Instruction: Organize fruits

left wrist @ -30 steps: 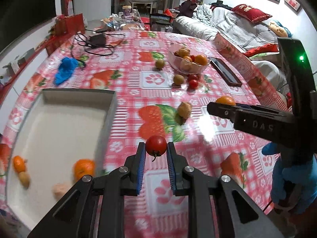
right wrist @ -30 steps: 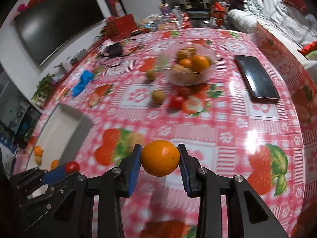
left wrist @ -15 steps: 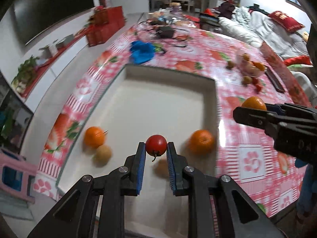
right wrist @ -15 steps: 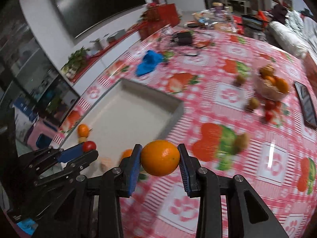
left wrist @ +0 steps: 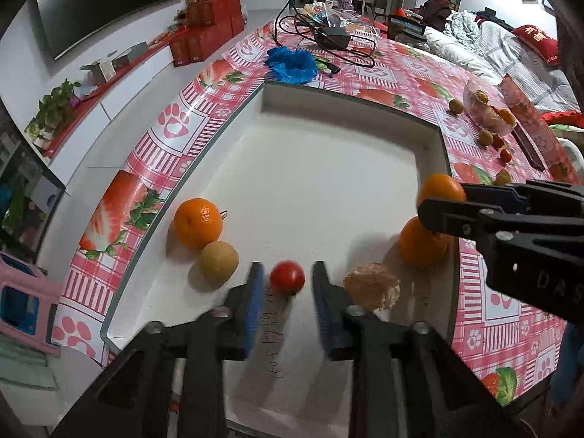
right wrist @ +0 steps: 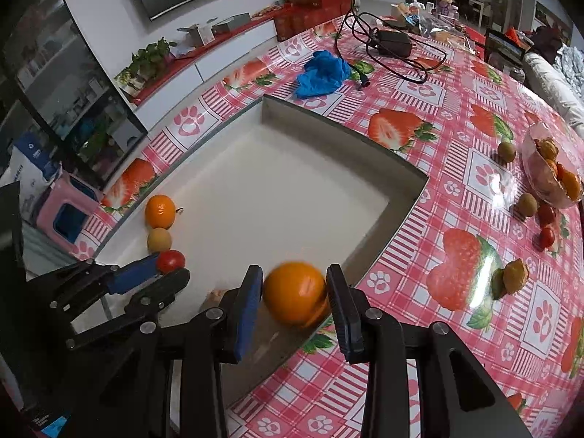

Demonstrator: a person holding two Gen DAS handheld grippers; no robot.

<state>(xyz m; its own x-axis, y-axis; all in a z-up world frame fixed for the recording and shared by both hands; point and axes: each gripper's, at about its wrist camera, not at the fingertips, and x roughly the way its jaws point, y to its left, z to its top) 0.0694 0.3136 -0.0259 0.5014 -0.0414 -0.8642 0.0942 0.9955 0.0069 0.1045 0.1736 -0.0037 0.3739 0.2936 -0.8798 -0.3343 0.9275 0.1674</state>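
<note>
The counter (right wrist: 456, 168) with its strawberry cloth carries a big white tray (left wrist: 430, 153) at its near-left corner, and both tongs hang over the tray's near end. Most of the fruit yet to sort sits well apart, toward the far-right edge of the counter around a clear bowl (right wrist: 547, 171).

The right tongs (right wrist: 294, 306) stand spread, gaps showing either side of the orange (right wrist: 294, 294), which looks blurred — released and dropping, I'd judge, right at the tray's near-right wall. That is the worry: so close to the rim it could clip the wall and bounce out onto the cloth, or land on the orange already lying there (left wrist: 423, 242) and skid off.

The left tongs (left wrist: 287, 284) are parted too, the tomato (left wrist: 287, 278) loose between them and not gripped, over the tray floor near its front edge. It is soft and round; let go from height it may bruise or roll, knocking the brown fruit (left wrist: 218, 265) or the peeled fruit (left wrist: 372, 286) on either side. The tongs' blue pads (left wrist: 254, 292) sit just beside it, so pulling back carelessly could flick it.
</note>
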